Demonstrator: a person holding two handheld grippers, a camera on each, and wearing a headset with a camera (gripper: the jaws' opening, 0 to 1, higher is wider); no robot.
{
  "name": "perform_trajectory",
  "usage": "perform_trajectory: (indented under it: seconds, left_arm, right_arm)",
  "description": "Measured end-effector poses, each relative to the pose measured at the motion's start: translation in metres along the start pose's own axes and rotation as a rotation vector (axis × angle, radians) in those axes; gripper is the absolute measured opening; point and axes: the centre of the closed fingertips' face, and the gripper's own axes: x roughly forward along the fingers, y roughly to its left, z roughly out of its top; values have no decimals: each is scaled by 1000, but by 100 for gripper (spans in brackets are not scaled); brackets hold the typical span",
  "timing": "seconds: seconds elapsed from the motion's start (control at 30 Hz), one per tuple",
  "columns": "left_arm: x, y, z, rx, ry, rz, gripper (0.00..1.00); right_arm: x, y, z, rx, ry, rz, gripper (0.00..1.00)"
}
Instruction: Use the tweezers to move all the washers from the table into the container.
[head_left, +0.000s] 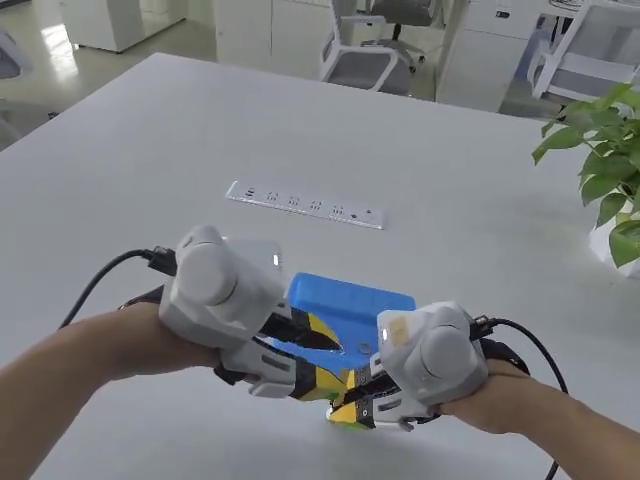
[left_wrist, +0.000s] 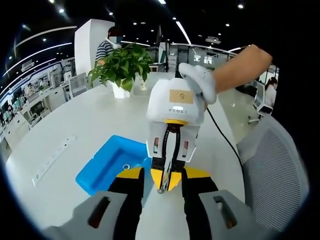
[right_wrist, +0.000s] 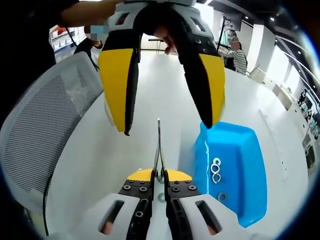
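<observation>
A wide white table (head_left: 200, 130) with a smooth matte top runs across an open office, and a white power strip (head_left: 305, 205) lies flat on it, well beyond the grippers. A leafy potted plant (head_left: 605, 150) stands at the table's right edge, and white office chairs (head_left: 365, 50) and cabinets stand on the glossy floor past the far end. The blue container (right_wrist: 240, 150) sits on the table near the person, just beyond the two grippers, which face each other tip to tip in front of it. A few washers (right_wrist: 216, 170) lie on its floor, two of them touching. The right gripper (right_wrist: 160, 175) has its jaws pressed together on the tweezers (right_wrist: 159, 145), whose thin tips point toward the left gripper (right_wrist: 167, 127); that one has its yellow and black jaws spread wide with nothing between them. A grey mesh chair (right_wrist: 55, 125) stands beside the table on the person's side.
</observation>
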Motion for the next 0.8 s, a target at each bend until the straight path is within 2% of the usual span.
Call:
perform_trajectory:
  seconds: [0.17, 0.53, 0.63, 0.8]
  left_arm:
    - [-7, 3, 2, -14, -30, 30, 54]
    - [-25, 4, -7, -61, -51, 72, 71]
    - [-29, 7, -8, -66, -50, 105, 78]
    - [-37, 5, -6, -84, -70, 123, 86]
  right_arm:
    - [-8, 1, 7, -9, 0, -4, 8]
    - [-25, -4, 26, -20, -8, -30, 8]
    - [-28, -2, 30, -23, -4, -28, 8]
    - [-35, -3, 41, -14, -16, -22, 8]
